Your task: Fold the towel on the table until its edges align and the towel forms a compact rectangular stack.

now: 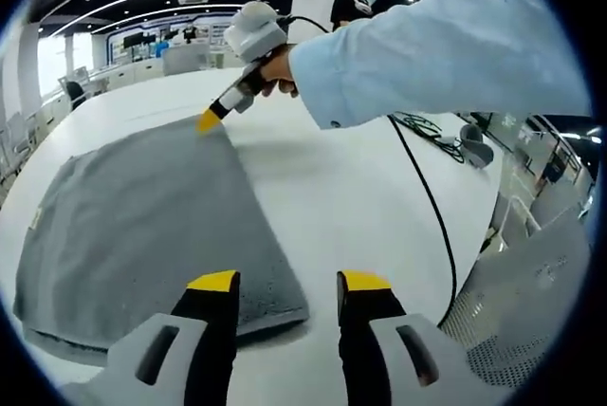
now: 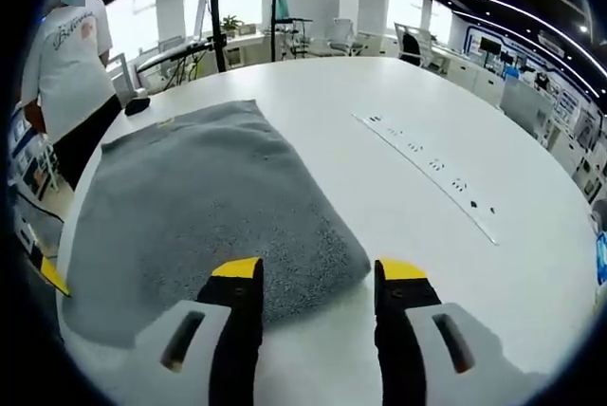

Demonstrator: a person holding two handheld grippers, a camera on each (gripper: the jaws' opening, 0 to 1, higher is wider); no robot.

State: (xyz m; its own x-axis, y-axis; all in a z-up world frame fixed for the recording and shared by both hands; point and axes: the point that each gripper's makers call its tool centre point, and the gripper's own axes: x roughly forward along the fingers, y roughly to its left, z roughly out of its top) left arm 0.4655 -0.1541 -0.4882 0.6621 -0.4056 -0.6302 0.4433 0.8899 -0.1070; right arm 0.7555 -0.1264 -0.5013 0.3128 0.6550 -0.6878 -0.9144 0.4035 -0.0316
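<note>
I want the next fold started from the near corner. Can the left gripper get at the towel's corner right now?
Probably yes. The left gripper is open, the towel corner lies flat just ahead by its left jaw, and only bare table lies around it.

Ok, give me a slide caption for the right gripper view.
Open right gripper poised at a corner of the grey towel on the white table.

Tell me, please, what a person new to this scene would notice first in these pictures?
First, the grey towel lying flat on the white table, with a corner just before each gripper. In the left gripper view the left gripper stands open at the near corner, while the right gripper, held by a hand in a light blue sleeve, reaches the far corner. A black cable runs across the table beside it.
</note>
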